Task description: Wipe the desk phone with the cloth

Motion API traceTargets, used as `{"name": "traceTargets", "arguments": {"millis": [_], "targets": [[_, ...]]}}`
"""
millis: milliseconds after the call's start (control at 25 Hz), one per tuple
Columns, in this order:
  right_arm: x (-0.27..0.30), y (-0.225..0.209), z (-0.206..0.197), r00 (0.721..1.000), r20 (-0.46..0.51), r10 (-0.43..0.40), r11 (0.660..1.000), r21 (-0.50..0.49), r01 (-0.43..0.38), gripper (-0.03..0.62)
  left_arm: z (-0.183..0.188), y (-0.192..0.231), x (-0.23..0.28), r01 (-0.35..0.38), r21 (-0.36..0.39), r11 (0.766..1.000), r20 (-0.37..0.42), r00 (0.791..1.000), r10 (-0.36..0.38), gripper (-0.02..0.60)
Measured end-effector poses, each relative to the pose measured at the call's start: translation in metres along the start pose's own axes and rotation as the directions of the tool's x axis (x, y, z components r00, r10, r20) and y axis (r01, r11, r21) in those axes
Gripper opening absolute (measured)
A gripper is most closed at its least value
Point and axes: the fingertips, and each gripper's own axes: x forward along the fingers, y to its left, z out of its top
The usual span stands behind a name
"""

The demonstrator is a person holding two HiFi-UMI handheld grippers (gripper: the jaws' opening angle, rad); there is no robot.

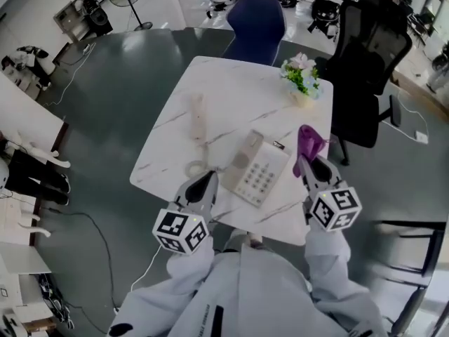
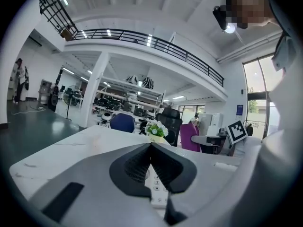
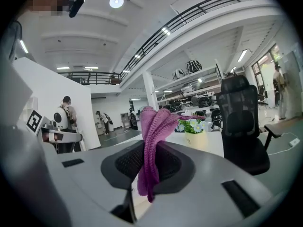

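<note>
The cream desk phone [image 1: 257, 171] lies on the white marble table [image 1: 231, 90], its keypad [image 2: 155, 187] showing just below my left jaws. Its handset [image 1: 198, 116] rests off the base to the left, joined by a coiled cord [image 1: 197, 166]. My left gripper [image 1: 203, 185] [image 2: 151, 147] hovers at the phone's left near corner, shut with nothing in it. Over the table's right edge, beside the phone, my right gripper [image 1: 311, 164] [image 3: 150, 148] is shut on a purple cloth [image 1: 308, 142] [image 3: 154, 136], which sticks up and hangs down between the jaws.
A small pot of flowers [image 1: 302, 78] [image 2: 155, 129] [image 3: 191, 126] stands at the table's far right corner. A blue chair [image 1: 256, 20] is behind the table and a black office chair [image 1: 368, 62] [image 3: 241, 122] at its right. Cables run over the floor [image 1: 91, 223] on the left.
</note>
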Motion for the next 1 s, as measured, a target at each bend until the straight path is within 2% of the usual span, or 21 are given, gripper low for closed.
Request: {"name": "traceTargets", "arguments": {"millis": [240,640,1000], "targets": [[0.023,-0.012,-0.006,0.996,-0.074,-0.043,0.995,-0.090,0.036,0.043,-0.012,0.011,0.024,0.043,-0.030,0.999,-0.081,0.996,-0.046,-0.002],[0.056,-0.025,-0.031,0.976,-0.197,-0.090,0.968,-0.248,0.039,0.043,-0.034,0.023,0.055,0.072,-0.073,0.995,-0.142,0.986,-0.082,-0.003],[0.070,-0.010,-0.061,0.951,-0.302,-0.068,0.949,-0.315,-0.033,0.043,-0.054,0.019,0.065,0.093,-0.106,0.990,-0.180,0.977,-0.112,-0.003]]}}
